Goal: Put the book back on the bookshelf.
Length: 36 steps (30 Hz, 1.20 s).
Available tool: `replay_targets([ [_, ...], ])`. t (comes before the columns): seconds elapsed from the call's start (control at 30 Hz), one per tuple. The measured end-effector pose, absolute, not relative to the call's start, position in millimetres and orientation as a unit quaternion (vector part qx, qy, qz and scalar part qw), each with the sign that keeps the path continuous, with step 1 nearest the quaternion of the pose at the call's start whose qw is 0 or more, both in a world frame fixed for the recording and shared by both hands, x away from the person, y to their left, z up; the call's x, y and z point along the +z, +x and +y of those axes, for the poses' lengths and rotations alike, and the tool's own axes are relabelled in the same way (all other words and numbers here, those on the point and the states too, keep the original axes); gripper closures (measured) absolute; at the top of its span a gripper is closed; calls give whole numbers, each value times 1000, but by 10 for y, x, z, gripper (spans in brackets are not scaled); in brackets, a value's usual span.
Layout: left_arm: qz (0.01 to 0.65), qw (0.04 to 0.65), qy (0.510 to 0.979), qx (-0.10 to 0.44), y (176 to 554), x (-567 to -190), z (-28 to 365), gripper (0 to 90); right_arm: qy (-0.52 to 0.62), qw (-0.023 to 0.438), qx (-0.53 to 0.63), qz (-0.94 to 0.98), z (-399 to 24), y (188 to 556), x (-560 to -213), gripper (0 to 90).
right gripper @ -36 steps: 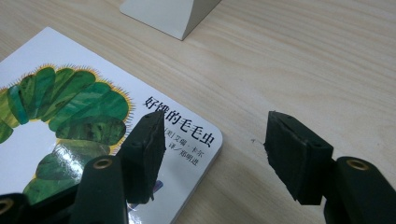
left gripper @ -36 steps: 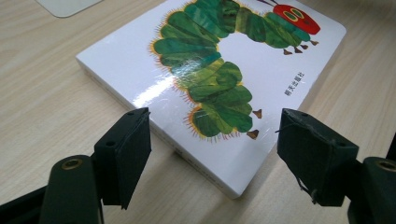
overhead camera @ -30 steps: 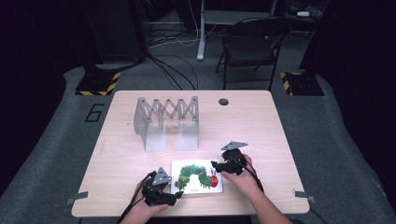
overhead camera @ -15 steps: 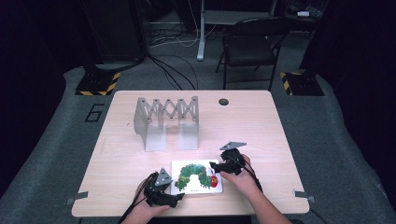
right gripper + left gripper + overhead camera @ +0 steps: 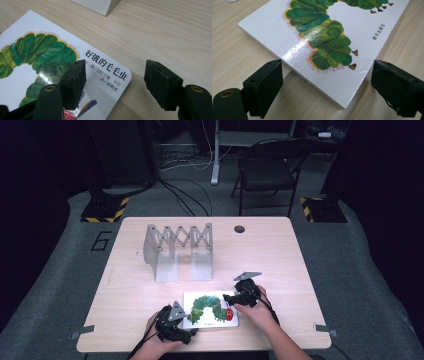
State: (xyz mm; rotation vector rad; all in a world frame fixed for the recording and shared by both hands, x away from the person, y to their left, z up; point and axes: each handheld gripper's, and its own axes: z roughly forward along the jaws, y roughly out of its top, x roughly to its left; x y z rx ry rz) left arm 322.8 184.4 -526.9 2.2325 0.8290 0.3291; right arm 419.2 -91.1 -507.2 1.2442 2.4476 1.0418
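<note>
Book lies flat at table near edge, btwn grippers. Judged stiff, glossy, prob. slippery; best pinched at corner edges. Left gripper and right gripper have just been opening; jaws spread, nothing pinched.

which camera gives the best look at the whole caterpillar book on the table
The high view: the book lies flat there with its whole cover and all four edges visible between the two grippers. The left gripper view shows one near corner and the caterpillar's rear segments. The right gripper view shows another corner with the printed title.
</note>
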Motion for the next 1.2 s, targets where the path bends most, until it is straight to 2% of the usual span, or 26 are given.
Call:
replay_targets([
  [0.63, 309, 363, 870, 129, 3270, -5283, 1821, 89, 432, 99, 358, 822, -957, 4224, -5060, 332],
  [1.07, 309, 365, 868, 133, 3278, -5290, 1805, 88, 438, 78, 355, 822, -932, 4248, -5094, 332],
  [1.2, 309, 362, 870, 130, 3272, -5289, 1800, 77, 439, 56, 361, 821, -943, 4261, -5114, 332],
])
